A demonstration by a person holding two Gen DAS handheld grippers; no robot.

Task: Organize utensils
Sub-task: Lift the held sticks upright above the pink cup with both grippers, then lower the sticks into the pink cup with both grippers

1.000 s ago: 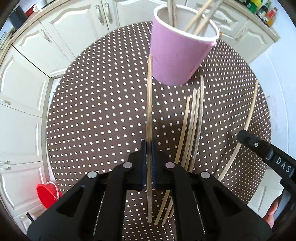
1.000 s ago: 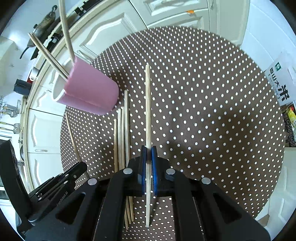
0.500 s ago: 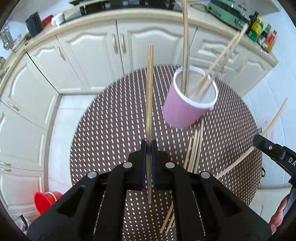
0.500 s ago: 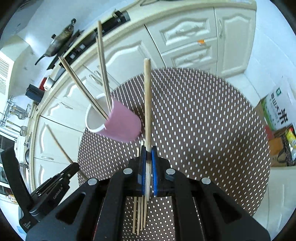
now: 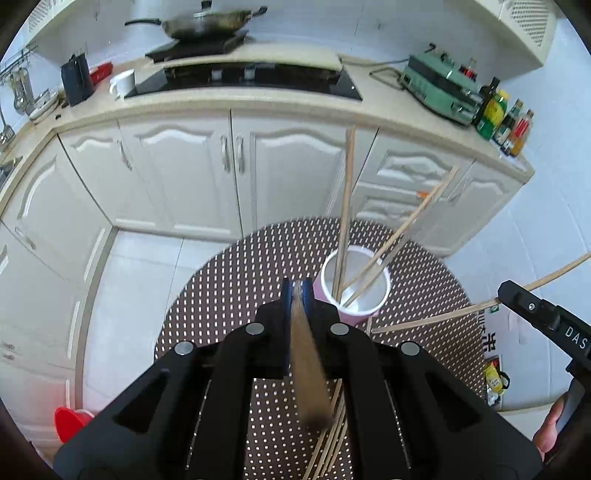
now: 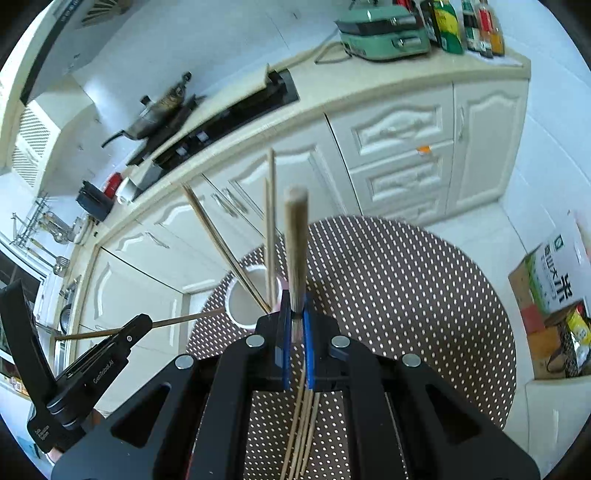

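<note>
The left gripper point(image 5: 297, 290) pinches a chopstick point(image 5: 308, 373). At one o'clock stands the pink cup point(image 5: 356, 291) holding sticks; the right gripper point(image 5: 539, 317) at three o'clock clamps another stick point(image 5: 436, 317).

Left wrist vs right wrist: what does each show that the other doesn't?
Only left wrist: a red bowl on the floor, and the right gripper from outside, shut on a chopstick.

Only right wrist: a printed box on the floor, and the left gripper from outside, shut on its chopstick.

Both: the pink cup with chopsticks standing in it, the dotted table, loose chopsticks lying on it, the wok, the green appliance and bottles.
</note>
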